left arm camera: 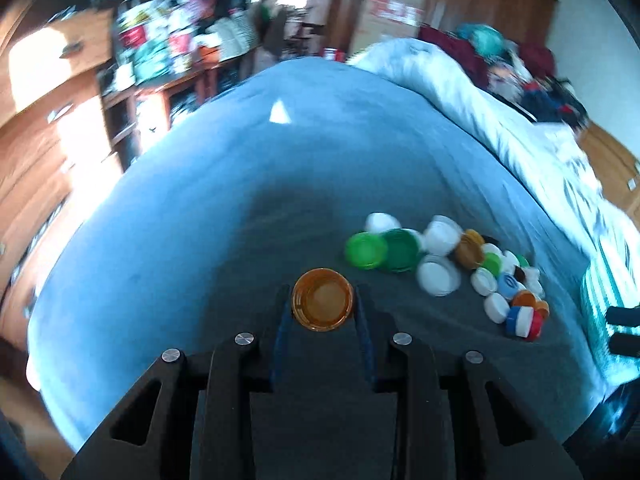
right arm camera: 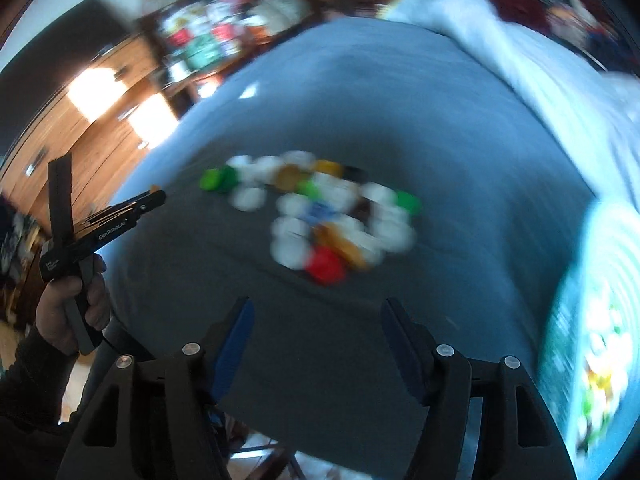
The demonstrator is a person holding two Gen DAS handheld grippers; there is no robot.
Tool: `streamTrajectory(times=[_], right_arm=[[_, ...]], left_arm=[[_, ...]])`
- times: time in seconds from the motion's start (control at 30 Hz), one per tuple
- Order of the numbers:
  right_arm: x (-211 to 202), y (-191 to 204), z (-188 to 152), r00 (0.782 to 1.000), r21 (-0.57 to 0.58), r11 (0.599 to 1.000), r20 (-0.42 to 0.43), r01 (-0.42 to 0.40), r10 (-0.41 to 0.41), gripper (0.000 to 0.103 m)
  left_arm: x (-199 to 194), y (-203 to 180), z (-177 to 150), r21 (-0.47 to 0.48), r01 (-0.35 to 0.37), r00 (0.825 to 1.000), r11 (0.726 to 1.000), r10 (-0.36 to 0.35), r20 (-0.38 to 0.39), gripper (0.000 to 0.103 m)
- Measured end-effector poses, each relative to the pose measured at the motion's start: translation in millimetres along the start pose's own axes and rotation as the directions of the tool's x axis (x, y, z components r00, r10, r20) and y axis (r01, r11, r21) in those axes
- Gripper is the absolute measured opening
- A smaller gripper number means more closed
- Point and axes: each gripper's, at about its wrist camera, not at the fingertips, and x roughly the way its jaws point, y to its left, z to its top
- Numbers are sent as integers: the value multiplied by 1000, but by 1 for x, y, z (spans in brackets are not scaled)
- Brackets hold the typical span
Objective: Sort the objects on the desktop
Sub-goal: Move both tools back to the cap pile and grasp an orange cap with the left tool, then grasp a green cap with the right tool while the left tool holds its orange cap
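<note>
The left gripper (left arm camera: 322, 312) pinches an orange cap (left arm camera: 322, 300) between its fingers at the lower centre of the left wrist view, hollow side up, lifted clear of the blue-grey cloth (left arm camera: 200, 220). To its right, in the lower right of that frame, lies the pile of caps (left arm camera: 448, 264): white, green, brown, blue and red ones, mixed and touching. The right gripper (right arm camera: 318, 340) is spread wide and empty at the bottom of its own blurred view, with the pile above it at mid-frame. Judging by this, sorting has barely begun: one cap is taken, no sorted groups are visible, and nearly the whole heap remains.
</note>
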Motion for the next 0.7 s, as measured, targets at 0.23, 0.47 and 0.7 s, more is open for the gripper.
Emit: streamTrajectory(times=[0.23, 0.47, 0.7], right_arm=[[69, 80, 56, 994, -255, 961, -32, -110, 105, 59], [127, 118, 95, 996, -421, 903, -64, -80, 58, 53], [171, 128, 110, 989, -508, 855, -142, -100, 31, 44]], left_arm=[[-7, 12, -7, -41, -9, 1000, 999, 10, 11, 26], [-2, 28, -6, -85, 13, 1000, 996, -14, -10, 26], [3, 43, -4, -130, 32, 999, 991, -35, -25, 26]])
